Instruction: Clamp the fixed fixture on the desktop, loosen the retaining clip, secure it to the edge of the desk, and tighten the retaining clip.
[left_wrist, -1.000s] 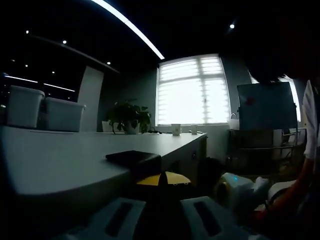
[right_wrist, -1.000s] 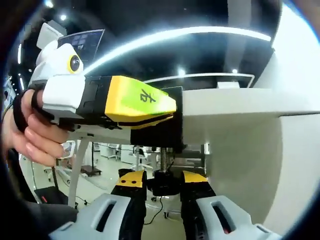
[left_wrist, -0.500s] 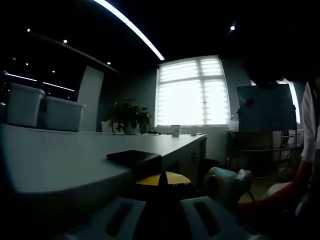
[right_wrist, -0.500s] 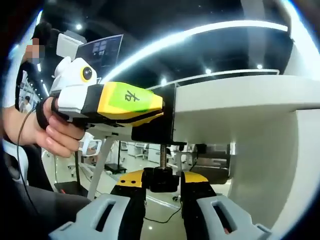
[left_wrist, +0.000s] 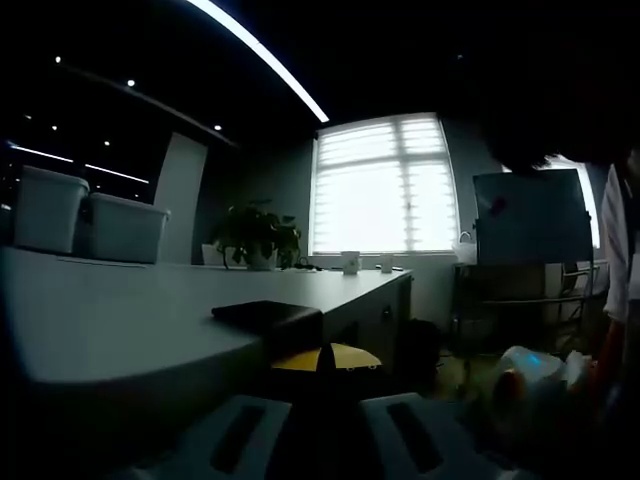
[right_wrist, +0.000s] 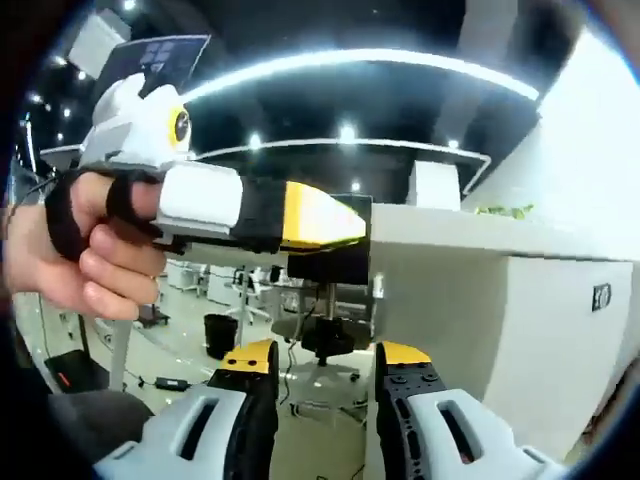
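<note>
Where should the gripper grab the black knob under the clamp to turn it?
Grab the round knob at the bottom of the threaded screw, probably from below with one jaw on each side. It hangs under the black clamp on the desk edge, and the right gripper sits open just beneath it.

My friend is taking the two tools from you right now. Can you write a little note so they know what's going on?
Left tool: shut on the black clamp fixture, holding it against the edge of the white desk; its plate lies on the desktop.
Right tool: open below the desk edge, its yellow tips on either side of the screw knob, apparently not gripping it.
Done: fixture is hooked over the desk edge.
Unclear: whether the screw is already tight.
Left: probably grip the knob, turn it until snug, then let go with both tools.
</note>
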